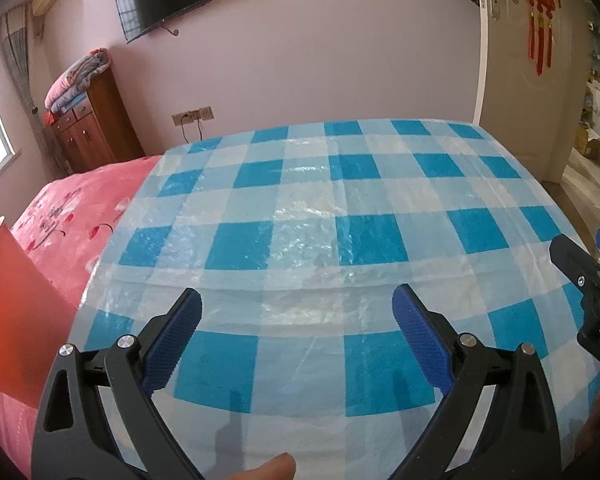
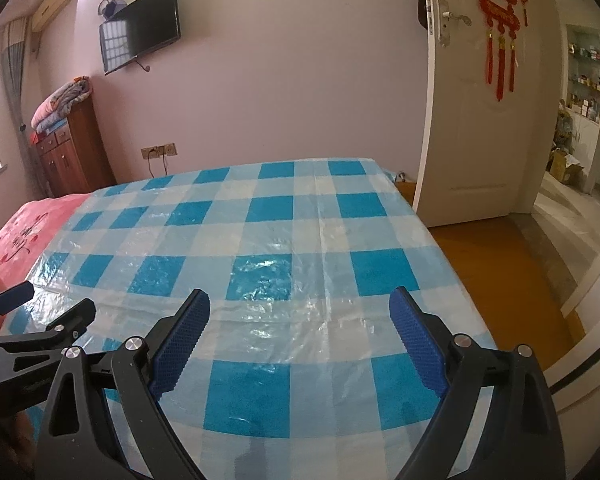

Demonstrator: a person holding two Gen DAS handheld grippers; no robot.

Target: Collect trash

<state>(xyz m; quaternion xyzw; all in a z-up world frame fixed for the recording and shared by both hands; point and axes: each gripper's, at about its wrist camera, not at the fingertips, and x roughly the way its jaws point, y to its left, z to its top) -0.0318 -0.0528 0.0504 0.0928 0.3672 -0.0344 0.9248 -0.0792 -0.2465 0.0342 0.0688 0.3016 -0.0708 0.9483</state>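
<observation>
A blue and white checked plastic sheet covers the surface in front of me; no loose piece of trash shows on it. My left gripper hangs open above the near part of the sheet, nothing between its blue pads. My right gripper is open too, over the same sheet, with an empty gap. The right gripper's black fingers show at the right edge of the left wrist view, and the left gripper's fingers appear at the left edge of the right wrist view.
A pink bedcover lies left of the sheet, with an orange-red panel near its front. A wooden cabinet with folded quilts stands at the back left. An open white door and orange floor are on the right.
</observation>
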